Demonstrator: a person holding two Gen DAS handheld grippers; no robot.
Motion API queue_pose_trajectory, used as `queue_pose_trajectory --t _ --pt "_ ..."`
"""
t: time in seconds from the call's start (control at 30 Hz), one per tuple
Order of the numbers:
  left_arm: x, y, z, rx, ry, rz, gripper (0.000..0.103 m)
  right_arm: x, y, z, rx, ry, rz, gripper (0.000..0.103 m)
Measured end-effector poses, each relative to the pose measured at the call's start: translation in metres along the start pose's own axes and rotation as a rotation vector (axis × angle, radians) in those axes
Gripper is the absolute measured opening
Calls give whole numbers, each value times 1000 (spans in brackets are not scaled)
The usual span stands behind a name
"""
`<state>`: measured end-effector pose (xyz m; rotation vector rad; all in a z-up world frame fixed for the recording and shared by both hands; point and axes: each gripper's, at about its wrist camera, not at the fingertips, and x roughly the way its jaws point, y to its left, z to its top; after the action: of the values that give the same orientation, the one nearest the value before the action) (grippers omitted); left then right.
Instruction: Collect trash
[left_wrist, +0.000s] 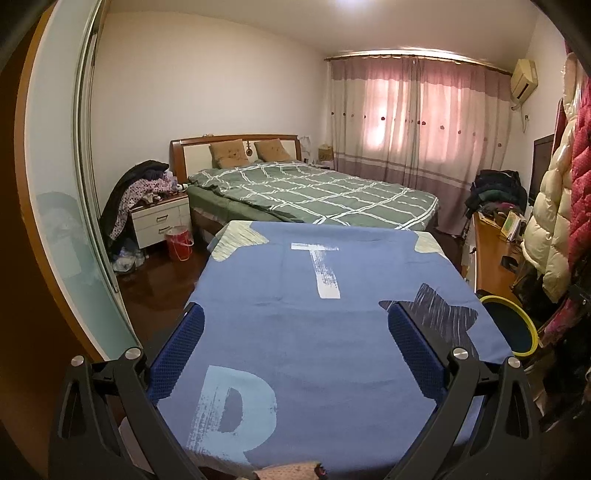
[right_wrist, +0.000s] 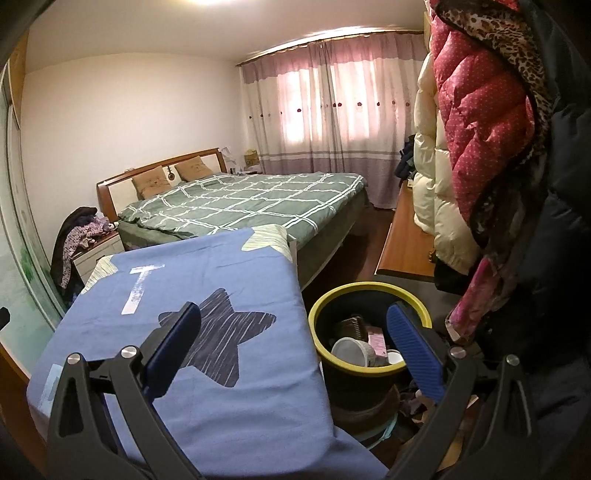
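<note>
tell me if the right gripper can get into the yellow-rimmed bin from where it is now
Probably yes. The right gripper is open and empty, hanging just above the yellow-rimmed bin, whose mouth is uncovered. Only the blue cloth edge lies beside it, not over it.

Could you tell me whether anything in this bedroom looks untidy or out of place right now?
Clothes are heaped over the nightstand beside the bed, spilling down its side. The blue cloth looks clear, and the yellow-rimmed bin holds trash and stands upright.
</note>
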<state>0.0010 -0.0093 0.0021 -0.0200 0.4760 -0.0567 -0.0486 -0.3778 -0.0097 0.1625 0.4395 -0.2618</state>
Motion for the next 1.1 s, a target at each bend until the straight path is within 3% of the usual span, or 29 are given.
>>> queue_pose_trajectory --t 1.1 --pt "-6 -10 5 12 4 -10 98 -2 2 1 9 -4 9 96"
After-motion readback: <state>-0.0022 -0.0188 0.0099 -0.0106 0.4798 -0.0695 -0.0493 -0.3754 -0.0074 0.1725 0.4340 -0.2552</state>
